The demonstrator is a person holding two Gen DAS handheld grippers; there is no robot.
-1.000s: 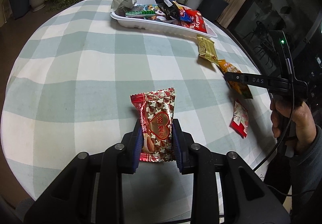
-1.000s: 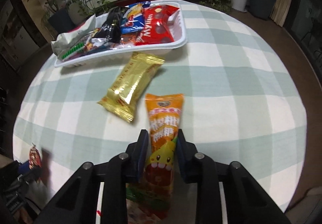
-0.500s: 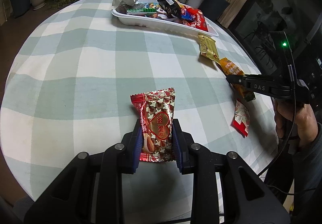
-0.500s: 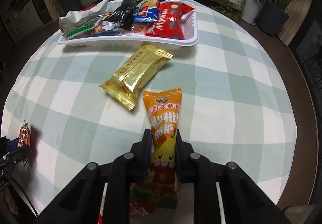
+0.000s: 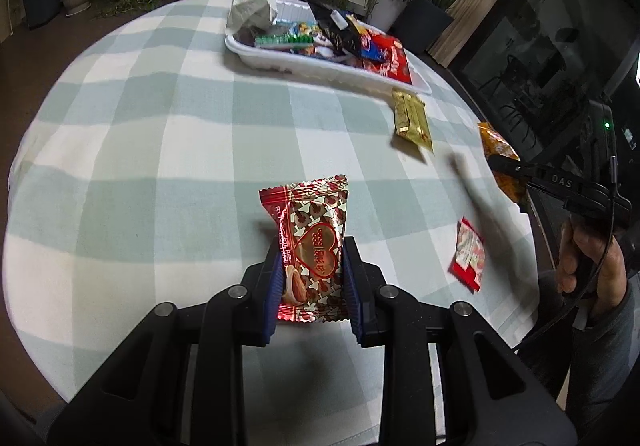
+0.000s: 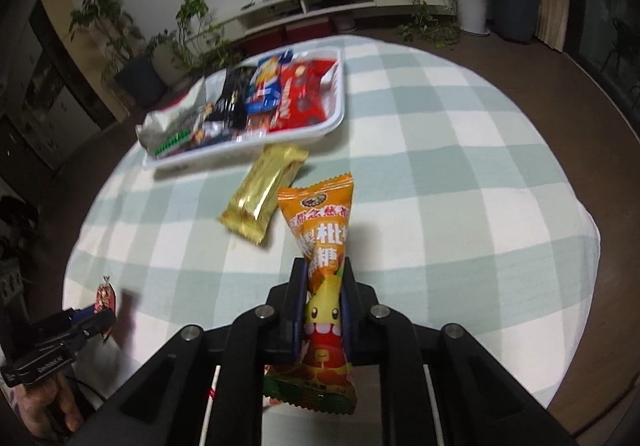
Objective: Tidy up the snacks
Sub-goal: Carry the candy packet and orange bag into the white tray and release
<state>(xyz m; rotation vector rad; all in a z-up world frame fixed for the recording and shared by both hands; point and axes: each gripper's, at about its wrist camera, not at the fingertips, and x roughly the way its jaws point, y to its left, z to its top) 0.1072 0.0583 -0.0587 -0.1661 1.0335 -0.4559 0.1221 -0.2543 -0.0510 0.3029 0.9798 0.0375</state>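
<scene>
The table (image 5: 132, 133) is spread out ahead of both grippers, and the tray (image 5: 320, 65) is seen at its far side, well ahead of the left gripper (image 5: 313, 266) and ahead and to the left of the right gripper (image 6: 323, 286). The tray is already crowded with packets, so a bare patch is best picked out before anything is let go; the near right corner looks the least full in the right wrist view, though blur makes that hard to confirm.

The orange packet (image 6: 322, 246) is clamped by its lower middle between the right jaws, lifted clear of the cloth, with its top end standing forward past the fingertips. That long free end is likely to sag or swing, so a level, unhurried carry is advised, with the tip brought over the rim before the jaws are parted.

The red packet (image 5: 314, 246) is pinched across its width in the left jaws, short and well seated, so little trouble is expected there.

The gold bar (image 6: 264, 197) is left lying just ahead-left of the orange packet, short of the tray; it should be passed over, not clipped. A small red sachet (image 5: 468, 254) is lying off to the left gripper's right, still to be collected.
</scene>
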